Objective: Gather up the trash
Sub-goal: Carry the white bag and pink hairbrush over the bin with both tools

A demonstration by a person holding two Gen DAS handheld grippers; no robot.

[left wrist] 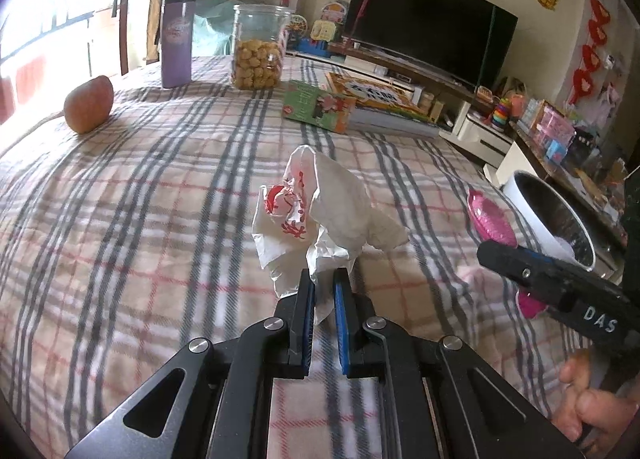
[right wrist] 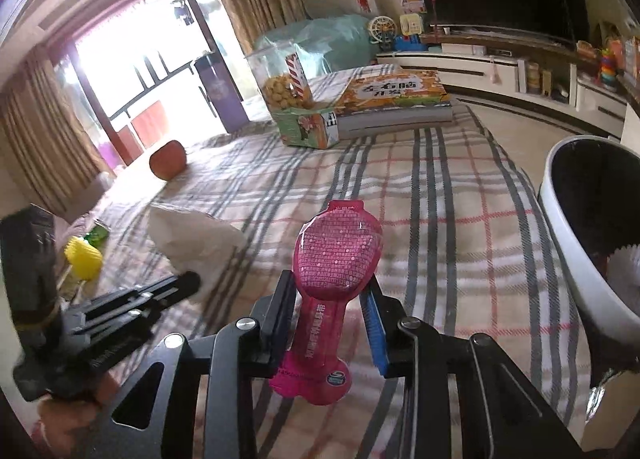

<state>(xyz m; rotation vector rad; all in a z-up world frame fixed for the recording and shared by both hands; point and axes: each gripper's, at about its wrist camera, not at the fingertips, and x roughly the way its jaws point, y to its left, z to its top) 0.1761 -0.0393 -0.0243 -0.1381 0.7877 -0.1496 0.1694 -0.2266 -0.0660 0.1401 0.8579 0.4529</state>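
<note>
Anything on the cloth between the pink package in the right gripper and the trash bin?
Nothing: in the right wrist view only bare plaid cloth lies between the pink package, clamped in the right gripper, and the white bin.

Both cameras sit just behind their own jaws, tilted down over the plaid tablecloth and facing the television at about twelve to one o'clock. The left wrist view looks from close above the cloth, with the right gripper intruding at four o'clock. The right wrist view, likewise near, has the left gripper at eight o'clock, somewhat blurred. Both share the cookie jar, apple, books and white bin.
</note>
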